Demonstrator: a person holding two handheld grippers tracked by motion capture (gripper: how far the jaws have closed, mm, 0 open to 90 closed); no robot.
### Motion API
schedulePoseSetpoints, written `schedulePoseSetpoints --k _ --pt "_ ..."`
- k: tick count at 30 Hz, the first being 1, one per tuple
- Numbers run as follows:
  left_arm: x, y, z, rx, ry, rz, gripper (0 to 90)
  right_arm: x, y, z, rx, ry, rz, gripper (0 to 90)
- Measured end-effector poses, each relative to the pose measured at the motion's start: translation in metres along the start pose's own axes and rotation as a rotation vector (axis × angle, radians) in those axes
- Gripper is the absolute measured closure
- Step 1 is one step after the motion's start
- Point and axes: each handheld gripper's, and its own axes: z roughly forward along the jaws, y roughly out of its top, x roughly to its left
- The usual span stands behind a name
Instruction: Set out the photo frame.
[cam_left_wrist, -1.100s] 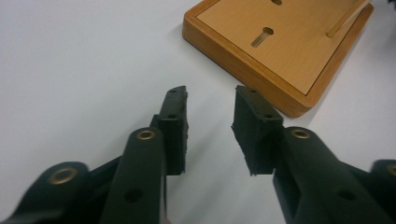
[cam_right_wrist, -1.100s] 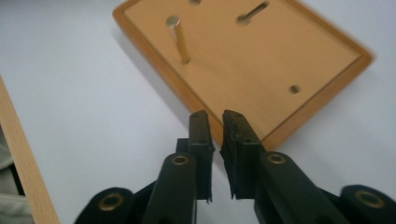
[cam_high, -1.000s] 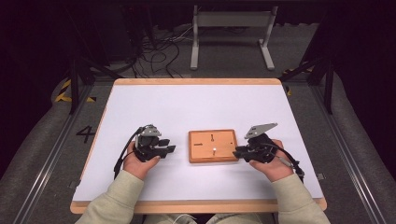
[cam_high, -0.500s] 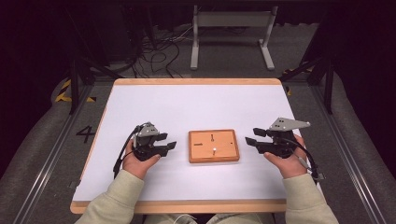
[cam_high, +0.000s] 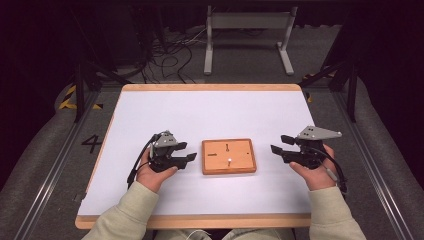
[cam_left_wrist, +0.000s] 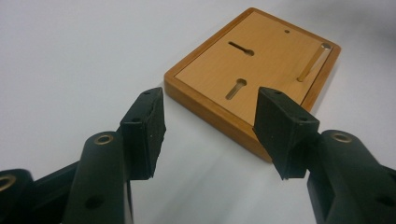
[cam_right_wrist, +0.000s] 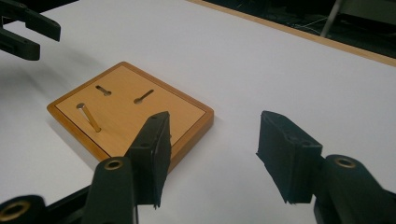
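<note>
A flat rectangular wooden board (cam_high: 229, 156) with keyhole slots and a metal pin lies between the left gripper (cam_high: 188, 152) and right gripper (cam_high: 277, 144); both have just been opening, nothing between the jaws.

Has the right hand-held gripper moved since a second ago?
Yes. The right hand-held gripper has drawn rightward away from the wooden board, jaws just opening, nothing between them.

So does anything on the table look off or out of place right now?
Nothing stands out. The wooden board lies flat and square on the white table, with a metal pin lying in one of its slots.
</note>
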Motion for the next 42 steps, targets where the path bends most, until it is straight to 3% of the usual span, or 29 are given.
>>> schedulePoseSetpoints --k 6,18,24,30,36,42 --pt "-0.010 0.007 0.006 -0.011 -0.049 0.022 43.5 -0.003 -0.002 -0.002 -0.003 -0.004 0.014 45.0" --pt "-0.025 0.018 0.021 -0.056 -0.171 0.028 42.9 -0.002 -0.003 -0.003 -0.001 -0.006 0.017 45.0" --pt "-0.033 0.025 0.027 -0.059 -0.194 0.041 42.3 -0.002 -0.003 -0.005 -0.012 0.000 0.023 45.0" --pt "-0.038 0.029 0.037 -0.046 -0.229 0.024 41.9 -0.003 -0.004 -0.005 -0.007 -0.001 0.029 45.0" --pt "-0.046 0.027 0.054 -0.031 -0.238 0.082 42.6 -0.004 -0.005 -0.003 -0.005 0.001 0.036 44.9" --pt "-0.050 0.025 0.068 -0.025 -0.241 0.108 47.2 -0.004 -0.007 -0.002 -0.003 0.006 0.043 44.9"
